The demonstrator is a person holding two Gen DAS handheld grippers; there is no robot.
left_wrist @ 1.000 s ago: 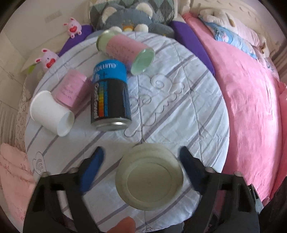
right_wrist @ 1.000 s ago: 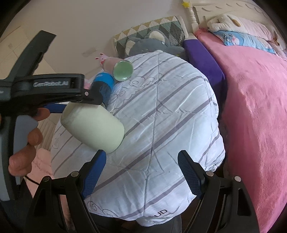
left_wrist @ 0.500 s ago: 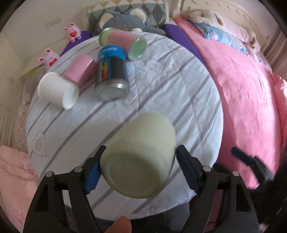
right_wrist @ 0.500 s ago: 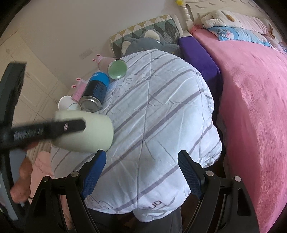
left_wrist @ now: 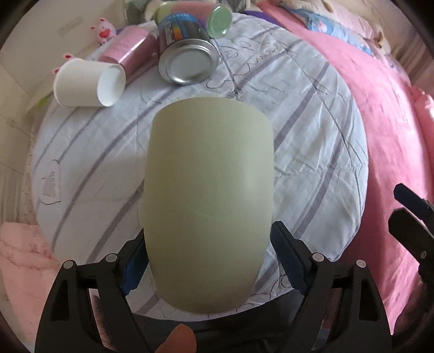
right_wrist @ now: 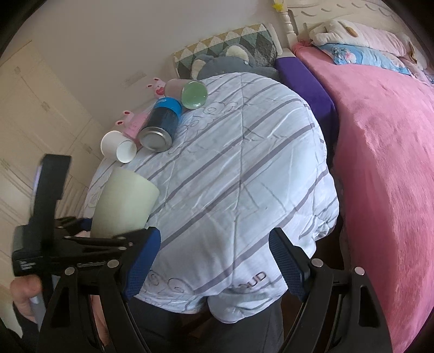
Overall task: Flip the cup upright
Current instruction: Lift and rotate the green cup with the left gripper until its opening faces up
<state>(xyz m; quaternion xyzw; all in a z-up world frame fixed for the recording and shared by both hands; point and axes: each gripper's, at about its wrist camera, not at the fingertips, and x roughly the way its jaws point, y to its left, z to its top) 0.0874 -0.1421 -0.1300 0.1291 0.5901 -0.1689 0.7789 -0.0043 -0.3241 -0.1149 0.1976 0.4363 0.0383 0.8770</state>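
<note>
My left gripper [left_wrist: 208, 260] is shut on a pale green cup [left_wrist: 208, 195] near its base and holds it in the air above the striped quilted table [left_wrist: 312, 141], mouth pointing away and upward. In the right wrist view the same cup [right_wrist: 124, 203] stands nearly upright with its mouth up, held by the left gripper [right_wrist: 89, 236] over the table's left edge. My right gripper [right_wrist: 214, 260] is open and empty, above the table's near edge [right_wrist: 244, 217].
At the far left of the table lie a white paper cup [left_wrist: 86, 84], a pink cup [left_wrist: 130, 51], a blue-and-black can [left_wrist: 187, 54] and a pink cup with a green base [left_wrist: 198, 13]. A pink bed [right_wrist: 385, 152] runs along the right. Plush toys sit behind the table.
My left gripper has closed on the pale green cup, lifted it off the table and turned it from base-up to mouth-up. The right gripper has stayed open.
</note>
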